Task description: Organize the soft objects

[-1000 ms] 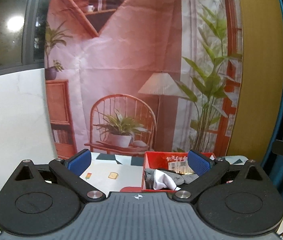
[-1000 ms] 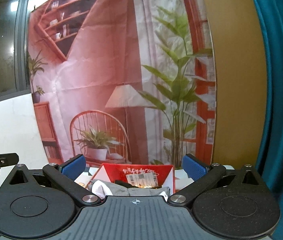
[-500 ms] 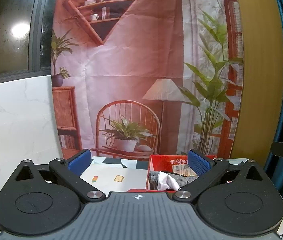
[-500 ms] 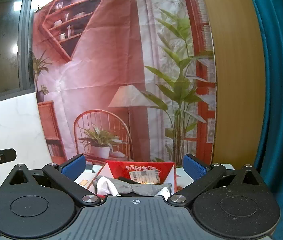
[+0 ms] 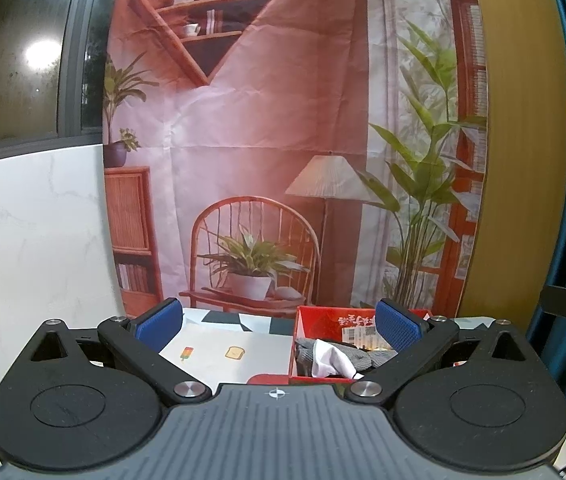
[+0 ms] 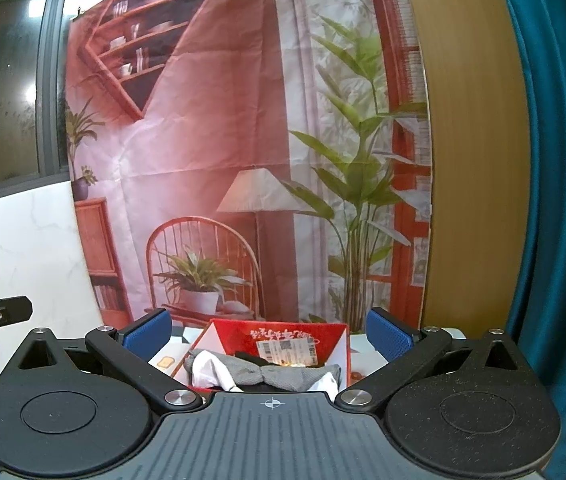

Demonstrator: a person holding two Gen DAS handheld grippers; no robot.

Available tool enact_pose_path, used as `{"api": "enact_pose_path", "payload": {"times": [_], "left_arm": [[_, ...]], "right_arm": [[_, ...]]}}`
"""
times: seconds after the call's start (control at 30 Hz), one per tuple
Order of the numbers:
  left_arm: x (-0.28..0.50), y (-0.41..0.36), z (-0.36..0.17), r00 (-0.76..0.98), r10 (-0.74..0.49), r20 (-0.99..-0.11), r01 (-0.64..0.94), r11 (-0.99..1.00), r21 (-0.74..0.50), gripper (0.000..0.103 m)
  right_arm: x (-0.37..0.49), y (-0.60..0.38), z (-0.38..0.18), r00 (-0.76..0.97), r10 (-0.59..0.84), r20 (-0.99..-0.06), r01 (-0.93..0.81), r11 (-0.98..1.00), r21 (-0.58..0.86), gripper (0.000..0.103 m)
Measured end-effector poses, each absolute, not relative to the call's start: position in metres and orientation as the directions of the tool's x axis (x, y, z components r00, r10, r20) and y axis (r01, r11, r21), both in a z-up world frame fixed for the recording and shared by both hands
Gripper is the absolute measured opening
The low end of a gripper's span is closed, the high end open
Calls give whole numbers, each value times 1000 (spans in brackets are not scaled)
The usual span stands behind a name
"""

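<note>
A red box stands on the table and holds grey and white soft cloth items. In the right wrist view the red box sits straight ahead with the grey and white cloths in it. My left gripper is open and empty, held above the table to the left of the box. My right gripper is open and empty, held back from the box.
A white mat with small food pictures lies left of the box. A printed backdrop hangs behind the table. A white marble wall is on the left, a teal curtain on the right.
Both grippers have tilted or risen slightly, so the box and table show a little lower and further off. Both stay open and empty.
</note>
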State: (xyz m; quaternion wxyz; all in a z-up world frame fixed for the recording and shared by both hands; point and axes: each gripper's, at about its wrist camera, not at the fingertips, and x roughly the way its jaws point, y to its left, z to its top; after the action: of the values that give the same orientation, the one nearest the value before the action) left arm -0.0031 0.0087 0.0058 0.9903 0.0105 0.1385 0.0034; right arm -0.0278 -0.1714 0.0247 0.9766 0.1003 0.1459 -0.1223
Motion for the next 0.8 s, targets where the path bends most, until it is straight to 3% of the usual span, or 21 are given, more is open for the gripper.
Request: {"api": "enact_pose_path", "payload": {"times": [0.8], "left_arm": [[-1, 11, 1, 960, -11, -281, 9, 1000, -6, 103]], "right_arm": [[-28, -174, 24, 927, -211, -311, 270, 949, 161, 103]]}}
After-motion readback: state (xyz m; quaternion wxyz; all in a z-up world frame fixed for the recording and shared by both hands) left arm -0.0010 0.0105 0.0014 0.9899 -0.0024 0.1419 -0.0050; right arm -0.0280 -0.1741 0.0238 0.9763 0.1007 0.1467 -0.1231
